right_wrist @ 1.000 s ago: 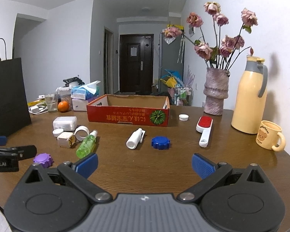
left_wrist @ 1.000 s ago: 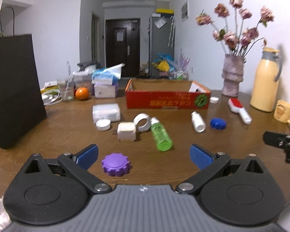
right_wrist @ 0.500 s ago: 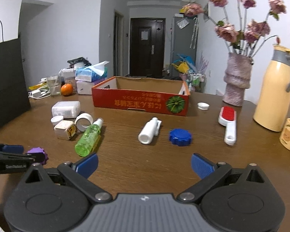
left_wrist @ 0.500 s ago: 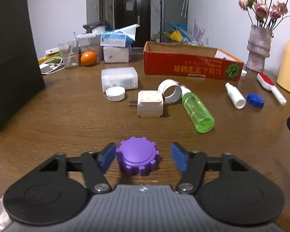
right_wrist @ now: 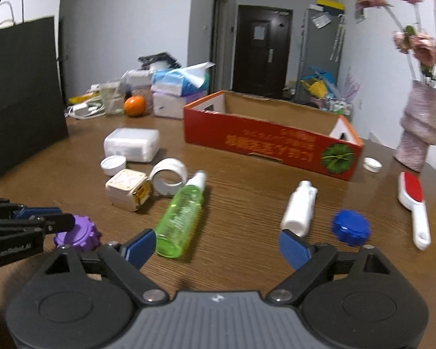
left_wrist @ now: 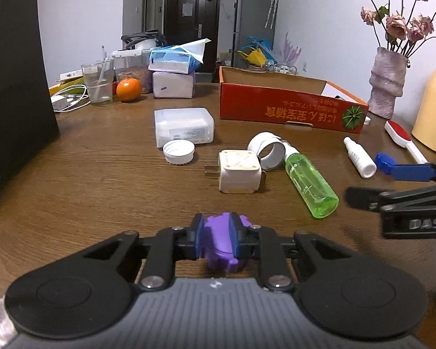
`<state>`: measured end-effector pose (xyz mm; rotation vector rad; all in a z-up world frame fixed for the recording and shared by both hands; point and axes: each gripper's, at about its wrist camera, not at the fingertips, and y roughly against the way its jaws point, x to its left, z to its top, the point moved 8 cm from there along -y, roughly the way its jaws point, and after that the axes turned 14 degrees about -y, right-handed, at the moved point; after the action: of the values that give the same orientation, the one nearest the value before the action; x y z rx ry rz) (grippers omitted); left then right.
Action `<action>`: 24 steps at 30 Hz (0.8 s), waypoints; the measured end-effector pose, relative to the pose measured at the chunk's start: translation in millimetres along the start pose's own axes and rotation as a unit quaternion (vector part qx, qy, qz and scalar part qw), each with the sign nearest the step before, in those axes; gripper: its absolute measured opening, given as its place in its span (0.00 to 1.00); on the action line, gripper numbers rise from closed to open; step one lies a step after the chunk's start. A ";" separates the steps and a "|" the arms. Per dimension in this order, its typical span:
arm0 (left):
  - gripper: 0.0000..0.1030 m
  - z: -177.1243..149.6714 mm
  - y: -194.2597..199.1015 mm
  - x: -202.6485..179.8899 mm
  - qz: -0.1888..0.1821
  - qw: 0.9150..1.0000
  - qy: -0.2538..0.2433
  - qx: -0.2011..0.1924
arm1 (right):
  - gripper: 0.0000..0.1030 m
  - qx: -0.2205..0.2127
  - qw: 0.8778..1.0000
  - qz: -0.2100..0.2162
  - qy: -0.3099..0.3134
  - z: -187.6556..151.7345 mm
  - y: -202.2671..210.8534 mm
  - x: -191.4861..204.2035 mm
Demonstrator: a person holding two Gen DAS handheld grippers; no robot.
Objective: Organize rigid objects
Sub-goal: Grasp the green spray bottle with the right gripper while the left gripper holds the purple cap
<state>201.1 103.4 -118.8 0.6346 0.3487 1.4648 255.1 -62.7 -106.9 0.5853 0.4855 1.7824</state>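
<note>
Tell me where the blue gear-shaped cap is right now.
In the right wrist view the blue cap lies flat on the wooden table at lower right, between the white bottle and the red-and-white brush.

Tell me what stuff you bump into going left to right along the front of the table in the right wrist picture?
Purple cap held by the left gripper, then green bottle, white bottle, blue cap, red and white brush.
</note>
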 end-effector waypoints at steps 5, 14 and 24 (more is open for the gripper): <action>0.61 -0.3 4.4 -1.5 -0.009 1.000 -0.005 -0.007 | 0.88 0.007 1.000 0.006 0.000 0.0 -9.6 8.0; 0.52 -5.4 -14.2 -12.9 -0.021 0.999 -0.016 0.021 | 0.88 0.029 0.999 0.011 -0.009 -3.5 -16.0 0.3; 0.53 -3.4 -9.6 -6.2 -0.022 1.000 -0.002 0.011 | 0.88 0.034 0.999 0.010 -0.001 0.0 -28.5 7.9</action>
<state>206.3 98.0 -128.2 0.6431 0.3753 1.4186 274.8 -47.3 -122.8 0.6406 0.5417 1.7907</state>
